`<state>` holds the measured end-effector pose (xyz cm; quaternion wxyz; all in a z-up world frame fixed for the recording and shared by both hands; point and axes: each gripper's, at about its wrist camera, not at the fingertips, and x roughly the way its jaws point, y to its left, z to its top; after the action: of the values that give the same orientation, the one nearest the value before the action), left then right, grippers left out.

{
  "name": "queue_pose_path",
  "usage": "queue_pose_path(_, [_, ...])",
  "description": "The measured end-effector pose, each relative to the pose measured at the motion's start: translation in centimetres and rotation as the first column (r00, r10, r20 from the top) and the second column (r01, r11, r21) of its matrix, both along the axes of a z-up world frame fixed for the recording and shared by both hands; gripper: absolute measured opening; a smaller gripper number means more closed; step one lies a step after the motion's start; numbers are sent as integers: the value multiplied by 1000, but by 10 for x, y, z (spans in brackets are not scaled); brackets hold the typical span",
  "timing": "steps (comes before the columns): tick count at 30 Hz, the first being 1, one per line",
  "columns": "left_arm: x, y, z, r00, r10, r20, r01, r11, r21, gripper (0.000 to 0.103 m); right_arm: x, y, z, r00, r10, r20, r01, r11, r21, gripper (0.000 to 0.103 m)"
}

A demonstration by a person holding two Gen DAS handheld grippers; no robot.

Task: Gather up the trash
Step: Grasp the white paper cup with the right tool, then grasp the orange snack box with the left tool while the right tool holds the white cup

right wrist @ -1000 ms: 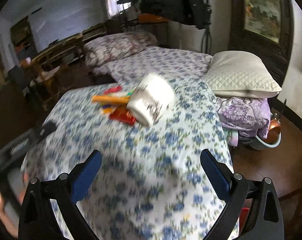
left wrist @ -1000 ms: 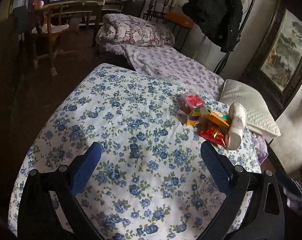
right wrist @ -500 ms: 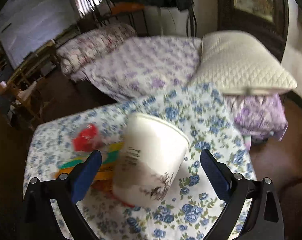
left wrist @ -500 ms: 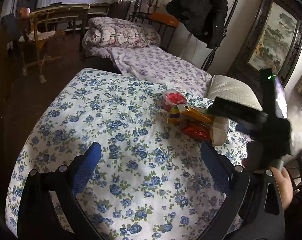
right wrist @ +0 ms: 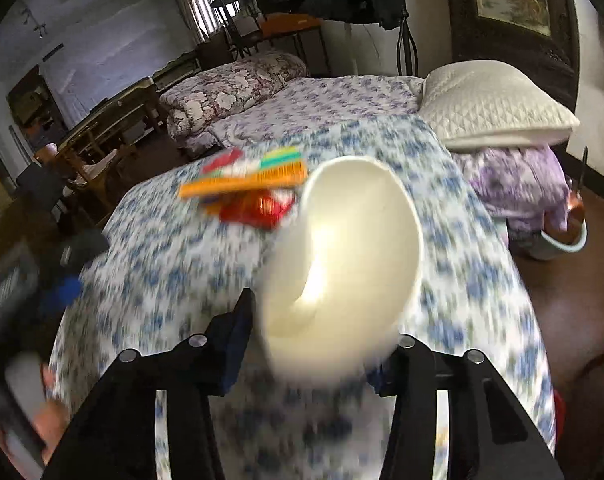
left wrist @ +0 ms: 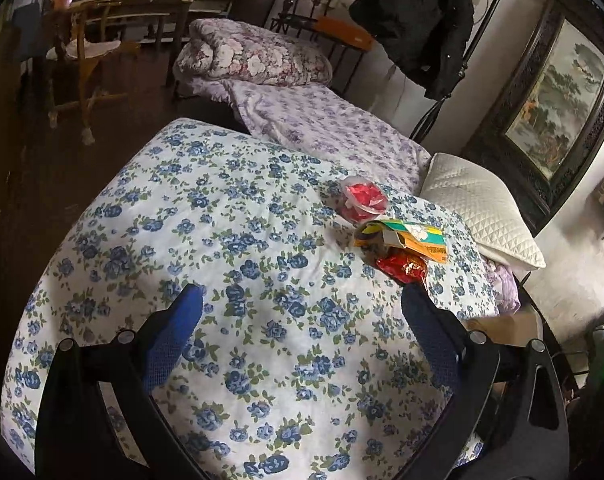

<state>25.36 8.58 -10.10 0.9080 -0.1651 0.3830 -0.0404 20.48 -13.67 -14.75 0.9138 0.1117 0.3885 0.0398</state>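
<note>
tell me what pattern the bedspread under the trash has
Blue flowers on white bedspread, sharpest in the left wrist view.

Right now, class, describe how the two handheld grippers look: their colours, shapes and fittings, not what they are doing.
The left gripper has a black angular frame with round silver bolts and two blue textured pads. The right gripper is built alike: black arms, silver bolts, blue pad faces, partly hidden behind a white cup. A bare hand shows at the right view's edge. No cables or sleeves are visible.
</note>
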Motion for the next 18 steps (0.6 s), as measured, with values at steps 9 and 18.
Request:
queue_pose_path(9, [0,-23,-7,999,-45,-7,45,994,101,96,-12,-12,11,997,17,75,-22,997,69,46])
queue_pose_path(18, [-4,-29,-8,998,-55,16,53,992,116,96,-17,-29,17,991,-33,126,17,991,129,41])
